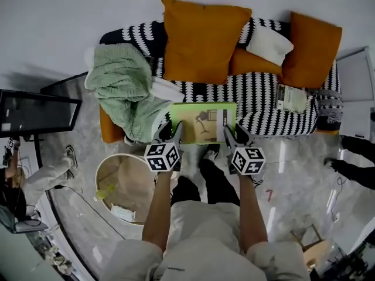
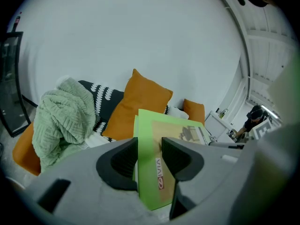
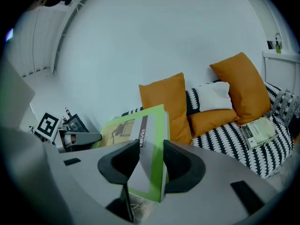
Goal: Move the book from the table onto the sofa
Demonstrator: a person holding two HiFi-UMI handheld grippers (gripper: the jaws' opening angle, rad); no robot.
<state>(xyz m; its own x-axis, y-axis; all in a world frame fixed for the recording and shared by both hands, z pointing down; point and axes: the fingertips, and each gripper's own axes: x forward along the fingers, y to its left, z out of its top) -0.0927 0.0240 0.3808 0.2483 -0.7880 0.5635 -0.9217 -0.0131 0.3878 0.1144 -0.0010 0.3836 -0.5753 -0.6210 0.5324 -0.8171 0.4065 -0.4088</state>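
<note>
While the left hand-held gripper (image 1: 174,129) and right hand-held gripper (image 1: 229,132) clamp its sides, the green book (image 1: 202,123) marked "IVIA" is at the front edge of the sofa (image 1: 263,98).
A green blanket (image 1: 123,81) lies at ten o'clock from it, an orange cushion (image 1: 202,40) at twelve.

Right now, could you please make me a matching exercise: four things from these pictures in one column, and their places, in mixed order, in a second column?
Things
1. green book
2. green blanket
3. white cushion
4. booklet

Places
A. lying flat on the sofa seat, towards its right end in the head view
B. held between the left gripper and the right gripper
C. heaped on the sofa's left end
D. among the orange cushions

Pairs: 1-B, 2-C, 3-D, 4-A
</note>
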